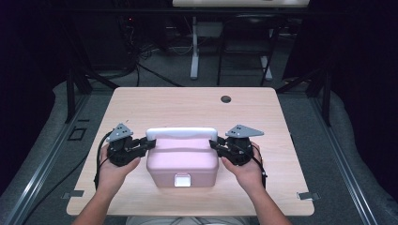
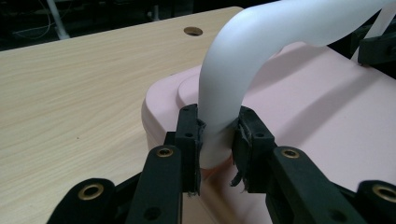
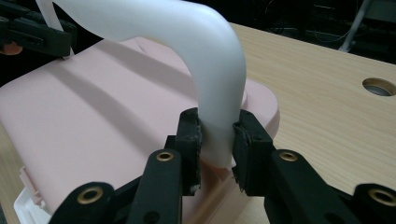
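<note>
Forearms come in from the bottom edge of the high view, cut off at the elbows, and angle up and inward to the two hands. Each hand is wrapped around the dark body of its tool, palm inward, with the wrist nearly straight and the tool pointing level toward the middle of the desk (image 1: 141, 103).

Between them sits a pink box (image 1: 182, 161), near the person's edge of the desk, with a white catch on its near side. A white handle (image 1: 182, 133) arches over its lid from left to right. The left tongs (image 1: 149, 144) are clamped on the left foot of the handle; in the left gripper view both black pads press against the white bar (image 2: 219, 116) just above where it meets the lid. The right tongs (image 1: 215, 144) are clamped on the right foot in the same way, with the pads tight on the bar (image 3: 217, 121) in the right gripper view.

Where each handle foot joins the box is hidden behind the pads. The left gripper view cuts off the far end of the handle at its top right corner, and the right gripper view cuts it off at the top left, where the opposite tongs show as a dark blurred shape. The room beyond the desk is too dark to make out.
</note>
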`<state>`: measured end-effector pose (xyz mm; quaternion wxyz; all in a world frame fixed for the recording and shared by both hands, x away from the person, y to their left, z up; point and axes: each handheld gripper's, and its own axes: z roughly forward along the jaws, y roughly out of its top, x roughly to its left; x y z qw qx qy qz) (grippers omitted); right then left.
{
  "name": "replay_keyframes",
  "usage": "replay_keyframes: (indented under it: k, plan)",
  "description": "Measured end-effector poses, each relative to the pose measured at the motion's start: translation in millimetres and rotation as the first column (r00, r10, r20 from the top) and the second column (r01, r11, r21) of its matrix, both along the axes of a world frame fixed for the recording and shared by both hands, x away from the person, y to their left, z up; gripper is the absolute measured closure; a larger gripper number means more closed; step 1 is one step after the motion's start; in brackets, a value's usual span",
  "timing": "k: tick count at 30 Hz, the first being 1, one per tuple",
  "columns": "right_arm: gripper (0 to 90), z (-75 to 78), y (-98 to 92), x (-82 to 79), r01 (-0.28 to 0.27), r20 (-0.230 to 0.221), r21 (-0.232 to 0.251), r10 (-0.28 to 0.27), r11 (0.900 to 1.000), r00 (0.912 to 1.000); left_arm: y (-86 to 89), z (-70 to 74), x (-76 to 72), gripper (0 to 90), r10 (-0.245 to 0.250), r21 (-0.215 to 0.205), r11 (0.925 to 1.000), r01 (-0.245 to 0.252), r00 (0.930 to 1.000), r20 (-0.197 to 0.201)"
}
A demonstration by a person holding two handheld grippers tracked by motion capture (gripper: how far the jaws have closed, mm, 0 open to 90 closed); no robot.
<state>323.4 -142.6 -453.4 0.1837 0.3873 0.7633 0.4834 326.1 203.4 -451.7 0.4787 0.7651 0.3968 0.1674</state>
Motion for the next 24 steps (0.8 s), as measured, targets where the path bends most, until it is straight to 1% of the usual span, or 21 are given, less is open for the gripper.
replay_keyframes:
  k: [2, 6, 8, 10, 14, 15, 16, 21, 24]
  plan:
    - [72.9, 0.1, 0.2, -0.5, 0.0, -0.005, 0.003, 0.0, 1.0, 1.0, 0.5, -0.3, -1.5, 73.1, 0.003, -0.006, 1.0, -0.003, 1.0, -0.005]
    - [72.9, 1.7, 0.3, -3.5, -0.004, -0.022, 0.001, 0.004, 1.0, 0.9997, 1.1, 0.5, -5.1, 73.1, -0.003, -0.005, 1.0, 0.003, 0.9999, -0.014]
    - [73.0, 2.2, 0.8, -7.0, -0.001, -0.025, -0.002, 0.001, 1.0, 0.9997, 0.6, 0.7, -7.2, 73.1, -0.006, 0.001, 1.0, 0.006, 0.9999, -0.011]
    - [73.0, 2.3, 0.4, -10.7, -0.002, -0.025, -0.004, 0.002, 1.0, 0.9997, 0.6, 0.4, -9.3, 73.1, -0.008, -0.003, 1.0, 0.008, 0.9999, -0.01]
    - [73.0, 2.3, -1.6, -16.9, -0.011, -0.034, 0.005, 0.011, 1.0, 0.9994, 0.0, 1.7, -14.3, 73.1, -0.018, 0.004, 0.9998, 0.018, 0.9997, -0.017]
    - [73.0, 2.0, -2.1, -18.4, -0.011, -0.031, 0.008, 0.012, 1.0, 0.9994, 0.0, 2.4, -15.7, 73.1, -0.023, 0.011, 0.9997, 0.023, 0.9995, -0.021]
    - [73.1, 2.0, -2.7, -19.8, -0.012, -0.032, 0.008, 0.013, 1.0, 0.9994, -0.8, 2.1, -16.8, 73.1, -0.02, 0.007, 0.9998, 0.02, 0.9996, -0.017]
    - [73.0, 2.1, -5.2, -25.1, -0.019, -0.03, 0.006, 0.019, 1.0, 0.9994, -1.5, 2.8, -21.4, 73.1, -0.037, 0.011, 0.9993, 0.037, 0.9991, -0.022]
    - [73.1, 2.3, -5.8, -28.6, -0.018, -0.03, 0.004, 0.018, 1.0, 0.9994, -2.5, 2.1, -23.1, 73.1, -0.034, 0.008, 0.9994, 0.034, 0.9993, -0.017]
